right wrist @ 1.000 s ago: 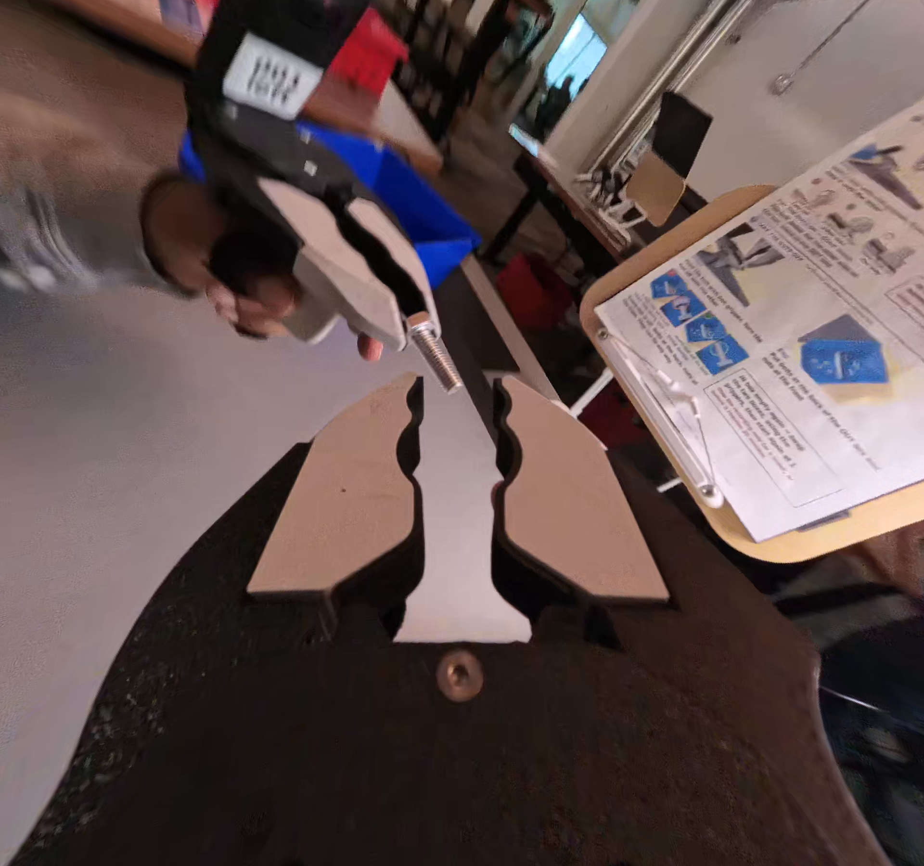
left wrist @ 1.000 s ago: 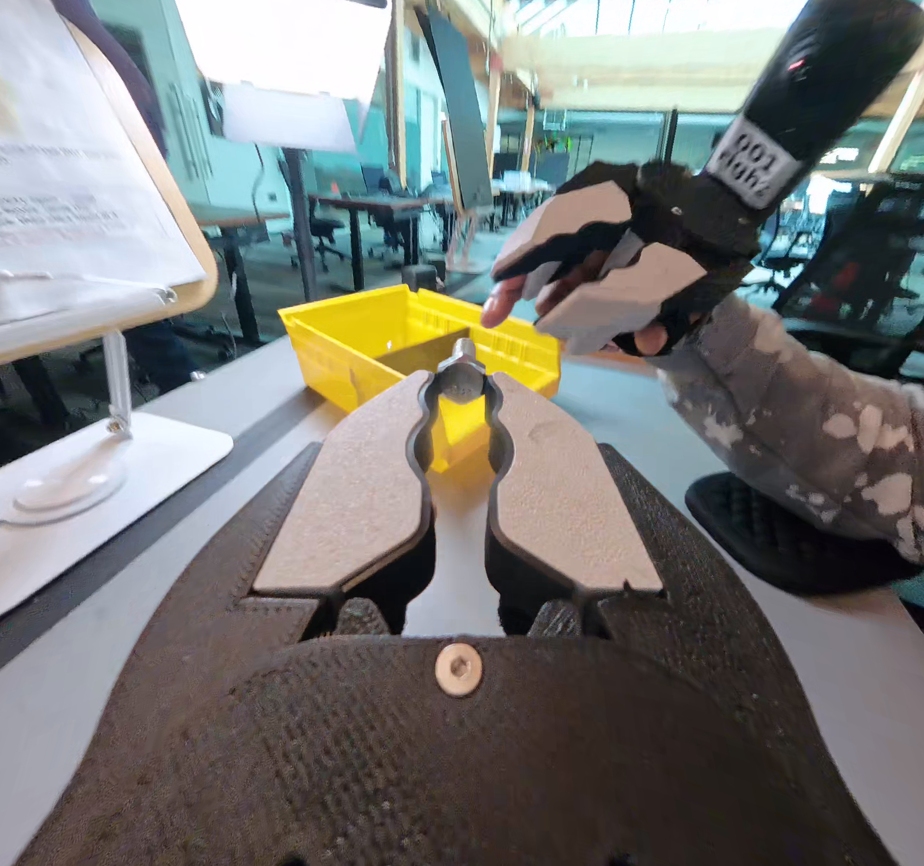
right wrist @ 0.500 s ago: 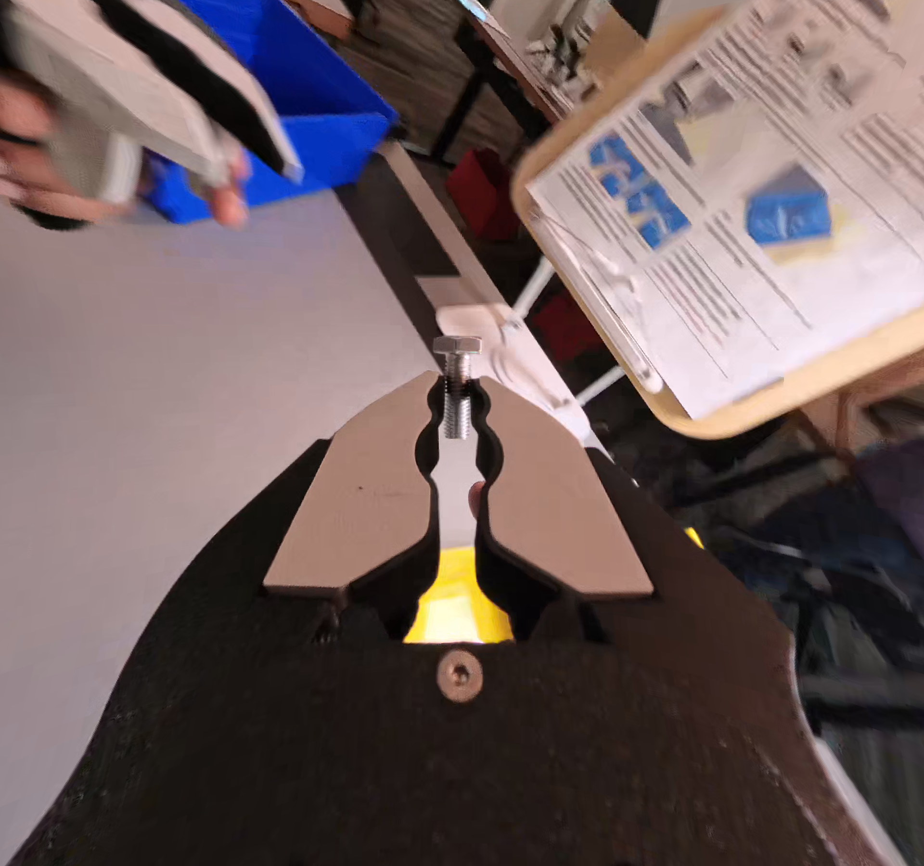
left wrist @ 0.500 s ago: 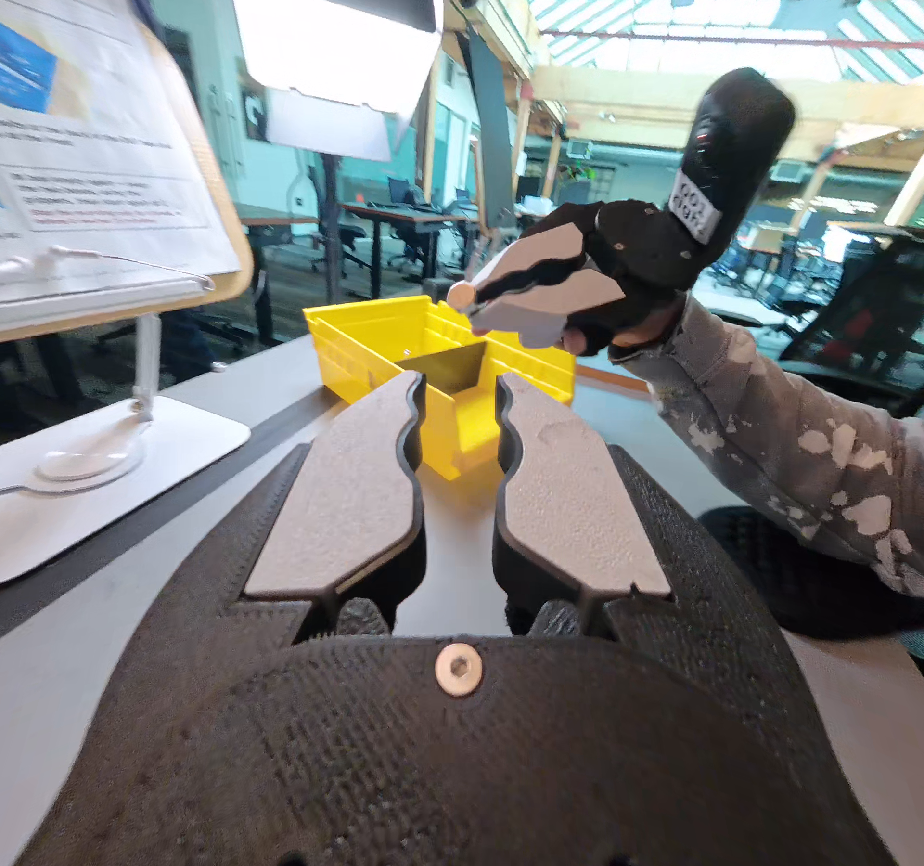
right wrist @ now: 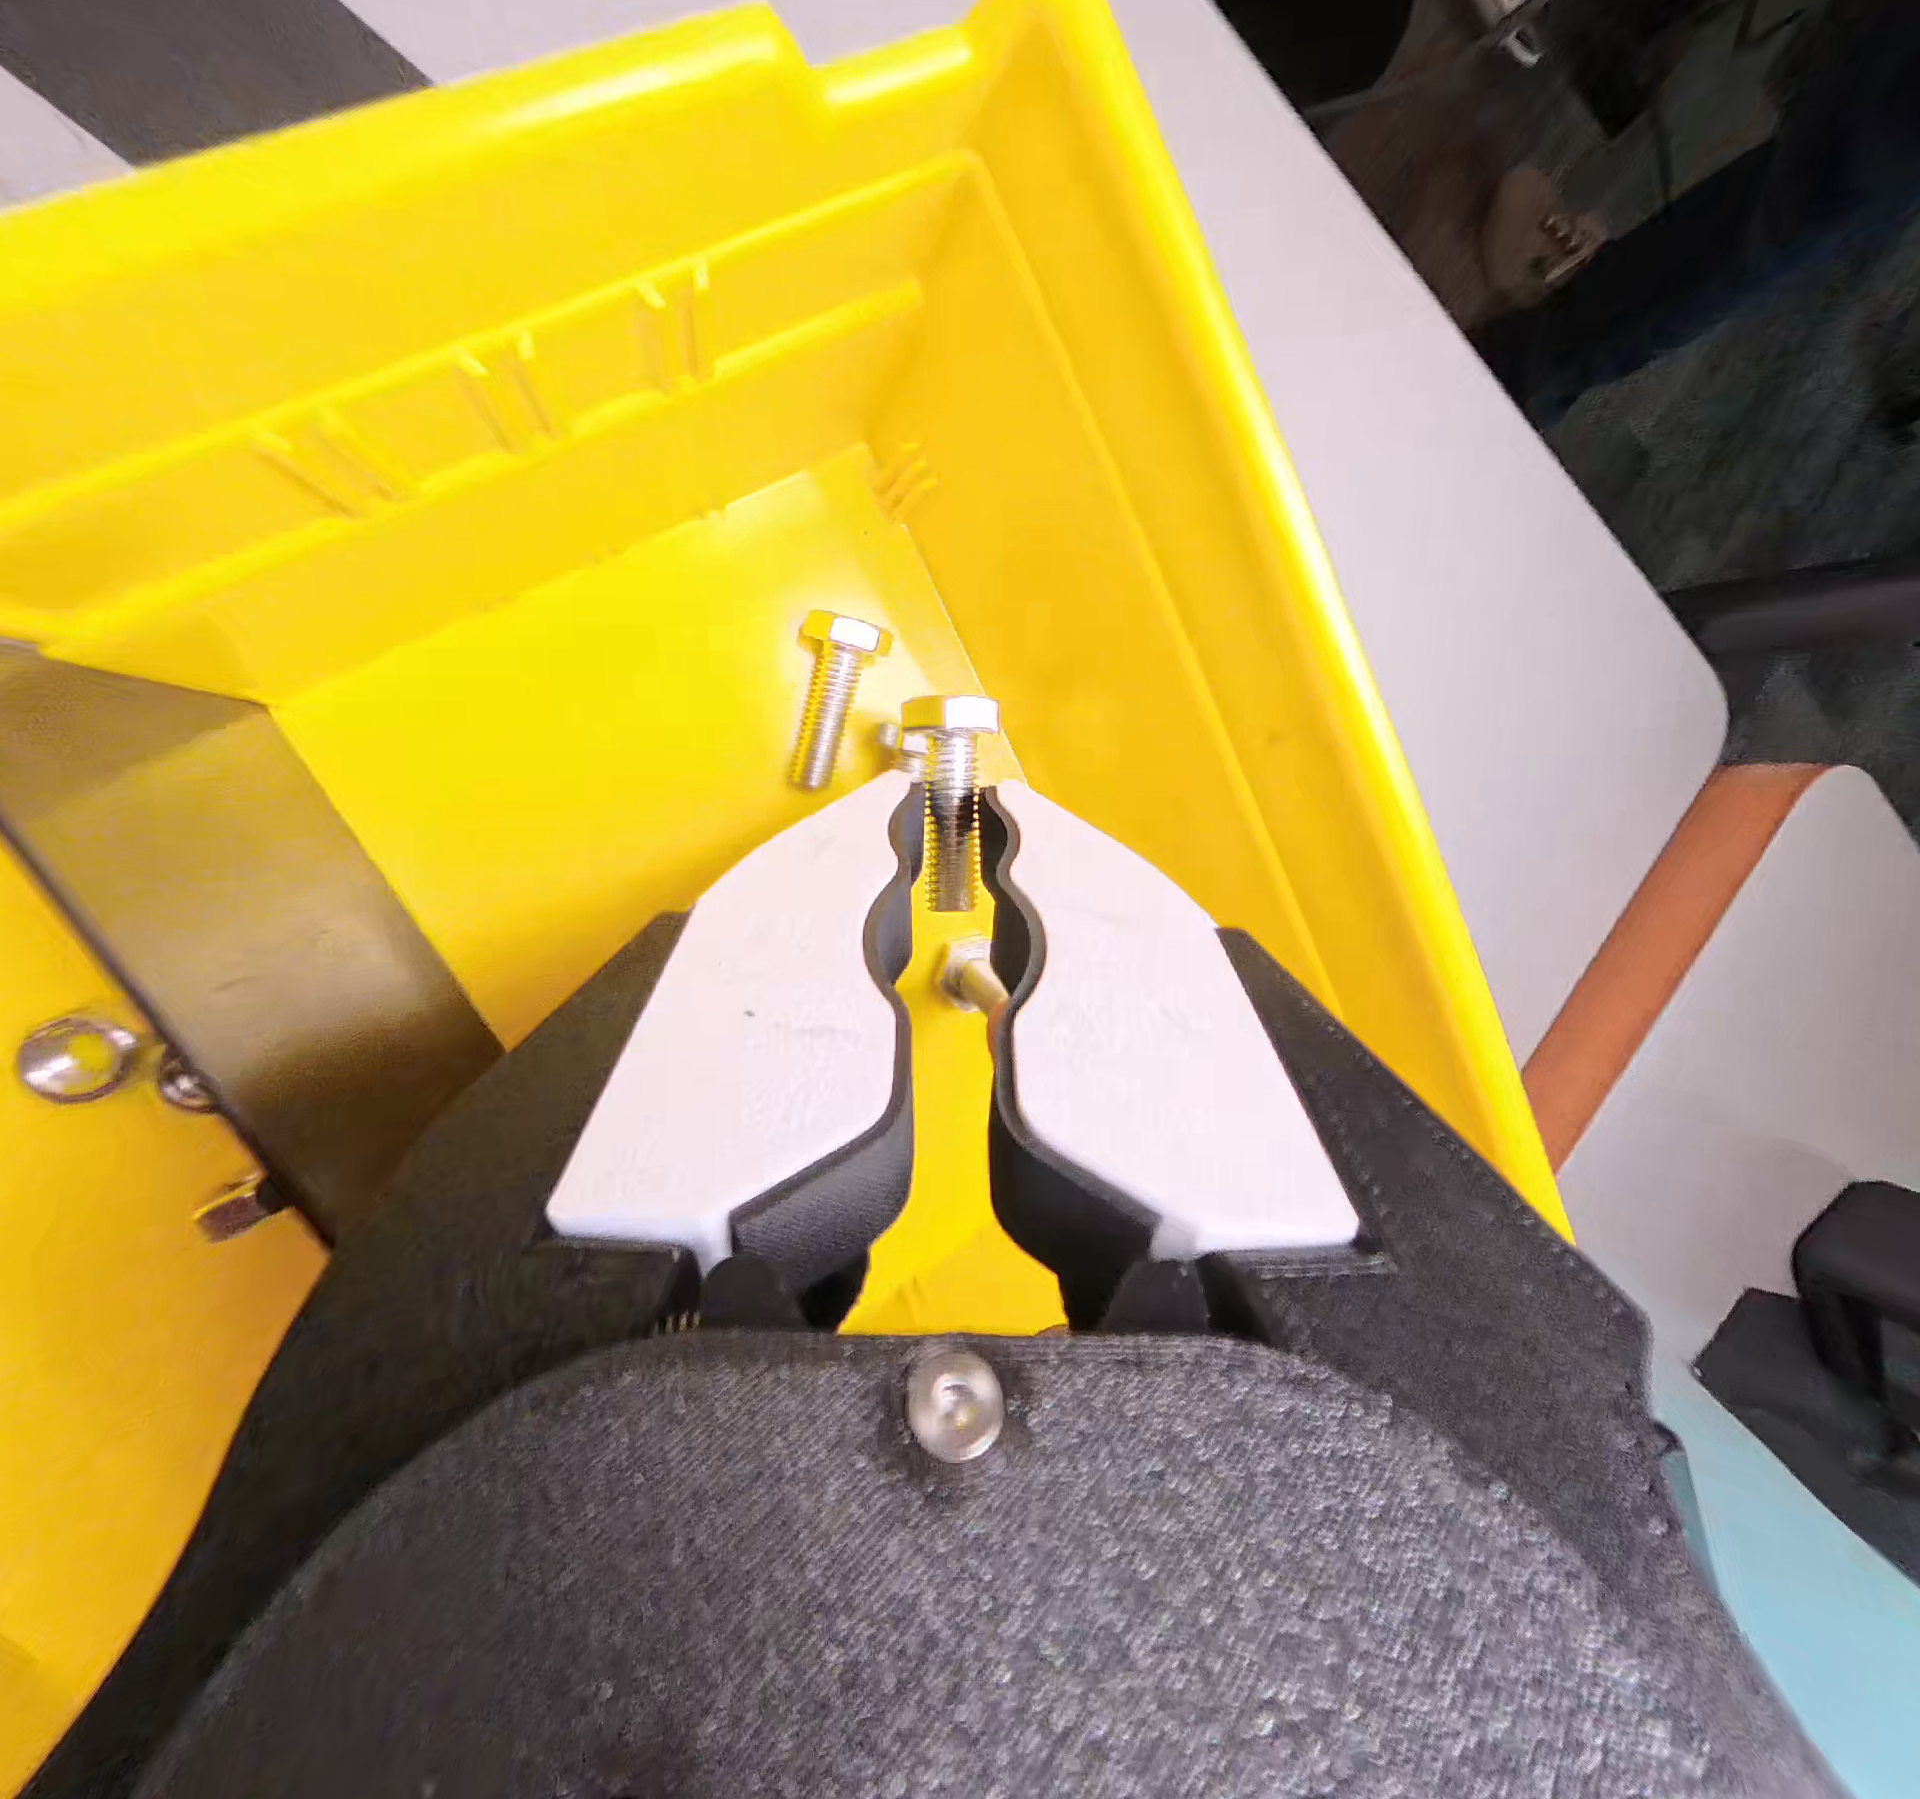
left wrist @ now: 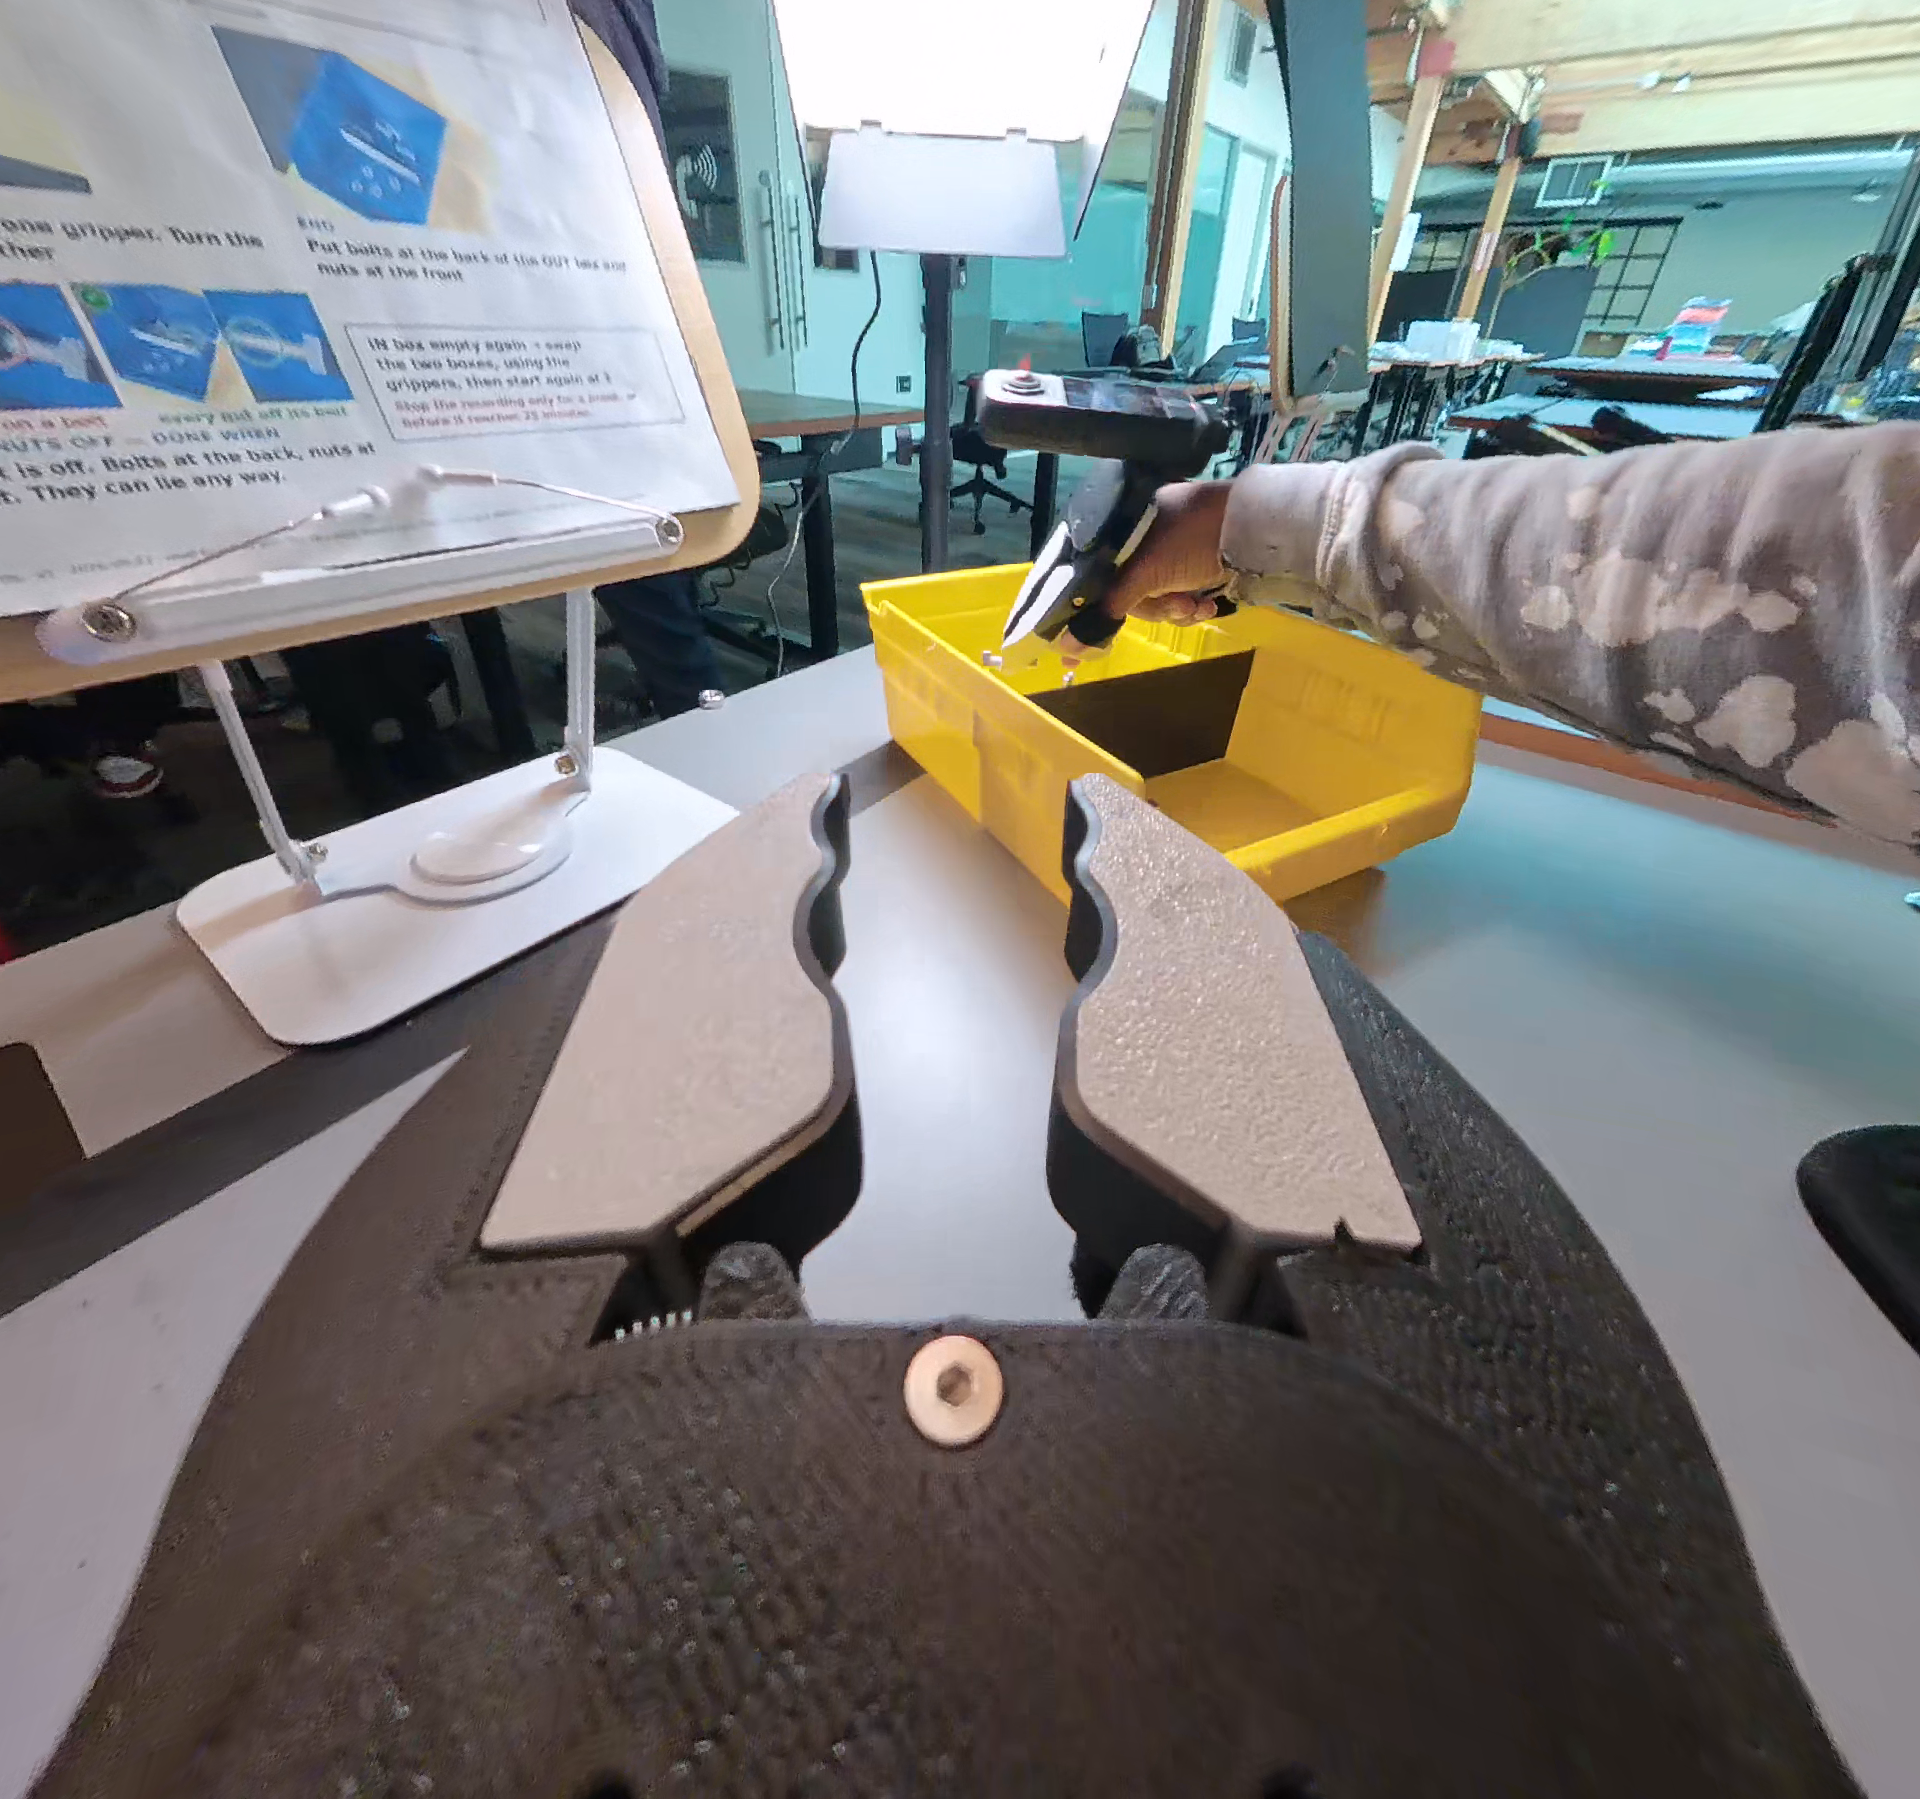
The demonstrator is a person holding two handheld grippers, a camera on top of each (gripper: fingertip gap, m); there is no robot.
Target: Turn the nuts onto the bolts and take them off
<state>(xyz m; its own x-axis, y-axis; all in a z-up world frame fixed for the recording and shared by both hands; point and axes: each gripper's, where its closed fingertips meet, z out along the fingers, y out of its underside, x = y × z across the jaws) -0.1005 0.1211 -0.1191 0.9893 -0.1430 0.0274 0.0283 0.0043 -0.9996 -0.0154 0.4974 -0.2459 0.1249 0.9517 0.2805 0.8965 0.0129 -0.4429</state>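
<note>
My right gripper (right wrist: 954, 793) is shut on the threaded shank of a silver hex bolt (right wrist: 951, 715), head pointing forward. It holds the bolt just above the floor of the back compartment of the yellow bin (right wrist: 520, 243). A second bolt (right wrist: 831, 710) lies on the bin floor just left of it, and a third (right wrist: 971, 970) lies under the jaws. In the left wrist view the right gripper (left wrist: 1023, 632) reaches down into the bin (left wrist: 1351, 710). My left gripper (left wrist: 956, 793) is open and empty, low over the grey table in front of the bin.
A black divider (right wrist: 208, 918) splits the bin; nuts (right wrist: 73, 1053) lie beyond it. An instruction sheet on a white stand (left wrist: 436, 876) is at the left. A loose nut (left wrist: 711, 700) sits on the table behind it. A black pad (left wrist: 1870, 1219) lies at the right. Some 40 cm of space lies between my two pairs of fingers.
The left gripper held the bolt by its head, the right gripper shut on its thread, and the left opened and drew back. The right carried the bolt down into the yellow bin.
</note>
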